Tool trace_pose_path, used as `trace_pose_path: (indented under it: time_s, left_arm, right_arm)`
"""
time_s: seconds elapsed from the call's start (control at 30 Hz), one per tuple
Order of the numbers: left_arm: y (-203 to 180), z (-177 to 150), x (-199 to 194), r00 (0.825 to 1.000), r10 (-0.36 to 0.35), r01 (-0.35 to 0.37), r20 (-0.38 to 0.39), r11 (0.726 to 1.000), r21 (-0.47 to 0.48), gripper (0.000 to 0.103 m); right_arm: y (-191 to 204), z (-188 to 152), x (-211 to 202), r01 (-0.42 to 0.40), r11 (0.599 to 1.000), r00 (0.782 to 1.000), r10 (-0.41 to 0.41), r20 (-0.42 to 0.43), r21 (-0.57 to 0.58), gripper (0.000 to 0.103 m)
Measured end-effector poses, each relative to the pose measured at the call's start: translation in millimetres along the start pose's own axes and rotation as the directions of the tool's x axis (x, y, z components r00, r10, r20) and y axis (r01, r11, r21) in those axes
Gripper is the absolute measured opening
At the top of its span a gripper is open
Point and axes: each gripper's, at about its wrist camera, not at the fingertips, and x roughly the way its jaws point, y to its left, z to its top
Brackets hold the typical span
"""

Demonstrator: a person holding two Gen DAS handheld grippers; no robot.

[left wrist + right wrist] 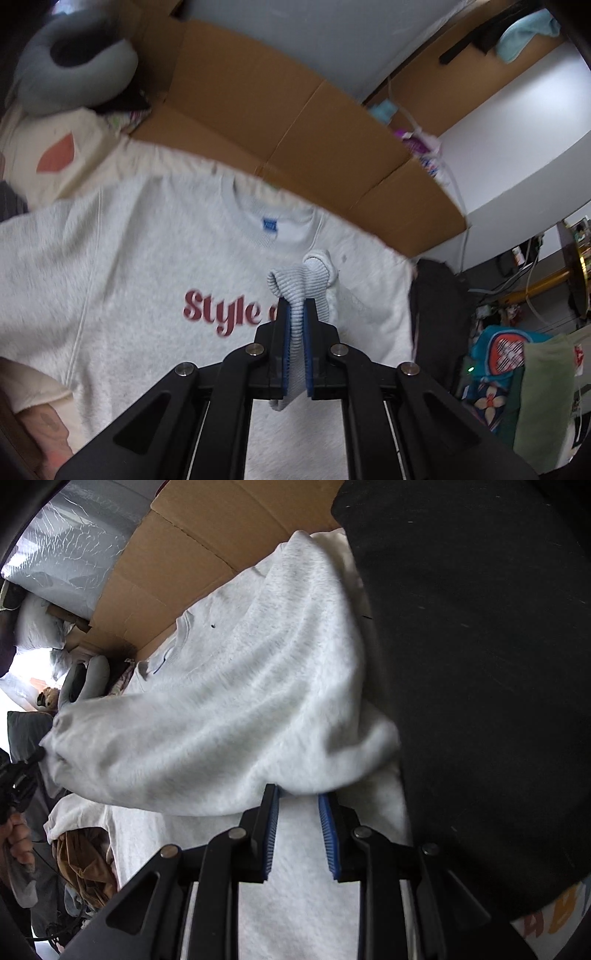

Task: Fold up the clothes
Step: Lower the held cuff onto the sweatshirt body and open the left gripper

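Left gripper is clamped on the ribbed cuff above the sweatshirt. Right gripper (jaws apart) holds nothing, we judge. Risk: cuff slips out, sleeve drops unfolded.

left wrist: steeply down, near sweatshirt | right wrist: closer, down | shared: sweatshirt, cardboard

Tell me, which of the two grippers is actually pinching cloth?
The left gripper: its pads clamp the sweatshirt's ribbed cuff. The right gripper stands open.
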Motion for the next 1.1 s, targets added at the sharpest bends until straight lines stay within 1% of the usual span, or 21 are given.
trace_pose_path:
  time_s: [0.2, 0.3, 0.37, 0.5, 0.6, 0.7, 0.73, 0.83, 0.9, 1.0, 1.1]
  left_arm:
    - [-9, 22, -19, 0.998, -0.019, 0.019, 0.056, 1.0, 0.014, 0.005]
    - [0, 26, -20, 0.998, -0.005, 0.005, 0.07, 1.0, 0.002, 0.005]
    - [13, 25, -17, 0.998, 0.009, -0.008, 0.069, 1.0, -0.023, 0.005]
    - [40, 13, -4, 0.998, 0.048, -0.045, 0.04, 0.997, -0.067, 0.005]
    - [62, -2, 12, 0.996, 0.084, -0.083, 0.006, 0.993, -0.083, 0.005]
    - [84, -19, 28, 0.996, 0.083, -0.086, -0.028, 0.99, -0.113, 0.005]
    - [89, -24, 31, 0.996, 0.082, -0.085, -0.032, 0.989, -0.118, 0.005]
    - [97, -35, 39, 0.994, 0.093, -0.099, -0.053, 0.988, -0.118, 0.005]
    - [101, -38, 42, 0.994, 0.097, -0.103, -0.057, 0.988, -0.118, 0.005]
    - [105, -36, 44, 0.994, 0.096, -0.101, -0.054, 0.989, -0.111, 0.005]
    - [107, -35, 48, 0.993, 0.102, -0.108, -0.062, 0.989, -0.101, 0.005]
  right_arm:
    - [-2, 2, 5, 0.005, 1.0, 1.0, -0.005, 0.025, 0.001, 0.022]
    - [-7, 0, 4, 0.017, 1.0, 0.999, -0.017, 0.032, -0.002, 0.022]
    - [-10, -2, 2, 0.026, 1.0, 0.999, -0.026, 0.038, -0.002, 0.02]
    - [-17, -3, -3, 0.067, 0.998, 0.996, -0.067, 0.056, 0.003, 0.017]
    - [-21, -5, -4, 0.102, 0.995, 0.993, -0.102, 0.055, 0.011, 0.012]
    - [-23, -7, -7, 0.12, 0.993, 0.992, -0.121, 0.047, 0.02, 0.011]
    - [-24, -7, -9, 0.129, 0.991, 0.991, -0.13, 0.042, 0.027, 0.008]
    - [-28, -7, -16, 0.141, 0.989, 0.99, -0.142, 0.019, 0.052, 0.007]
    - [-27, -6, -24, 0.137, 0.989, 0.99, -0.139, 0.022, 0.053, 0.007]
    - [-17, -2, -34, 0.124, 0.992, 0.991, -0.125, 0.04, 0.02, 0.008]
    - [-5, 7, -37, 0.13, 0.991, 0.99, -0.128, 0.062, -0.03, 0.008]
